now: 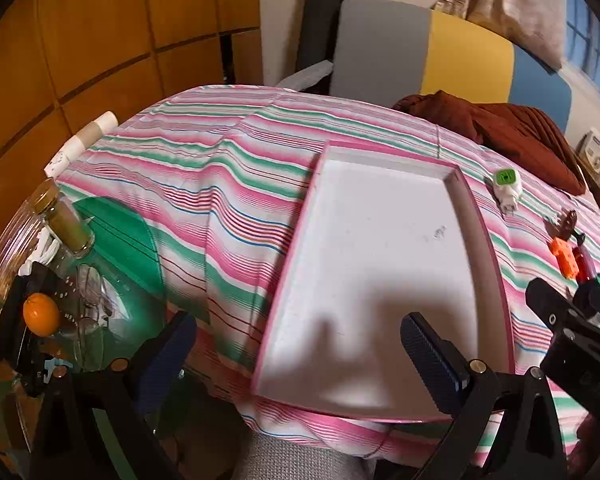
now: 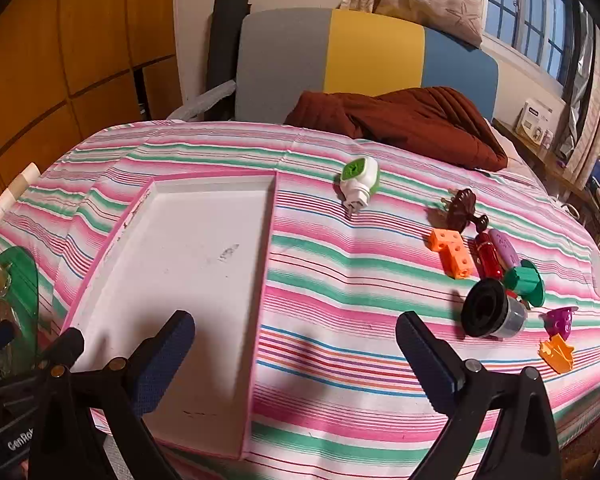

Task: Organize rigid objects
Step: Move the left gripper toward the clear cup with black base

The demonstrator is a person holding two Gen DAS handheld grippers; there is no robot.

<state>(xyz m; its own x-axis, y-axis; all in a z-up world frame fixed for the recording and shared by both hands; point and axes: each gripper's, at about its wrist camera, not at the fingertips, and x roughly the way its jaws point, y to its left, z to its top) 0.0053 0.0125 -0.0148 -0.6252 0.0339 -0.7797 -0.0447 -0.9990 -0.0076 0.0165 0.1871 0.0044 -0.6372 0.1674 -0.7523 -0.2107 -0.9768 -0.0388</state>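
Observation:
A white tray with a pink rim (image 1: 380, 272) (image 2: 180, 264) lies bare on the striped bedcover. My left gripper (image 1: 296, 344) hangs open over the tray's near end, nothing between its fingers. My right gripper (image 2: 296, 344) is open above the cover just right of the tray. To its right lie small items: a green-and-white plug-in device (image 2: 358, 182) (image 1: 508, 186), an orange block (image 2: 452, 252) (image 1: 565, 258), a brown toy (image 2: 462, 210), a red piece (image 2: 488, 258), a purple oval (image 2: 504, 250), a green part (image 2: 526, 282), a black-and-grey cylinder (image 2: 492, 314), a purple cup (image 2: 560, 320) and an orange scrap (image 2: 558, 354).
A dark red blanket (image 2: 412, 124) is bunched at the far side against a grey, yellow and blue headboard (image 2: 364, 60). At the left, off the bed, stand a glass jar with a gold lid (image 1: 66, 220), an orange fruit (image 1: 41, 314) and a green plate (image 1: 116, 236).

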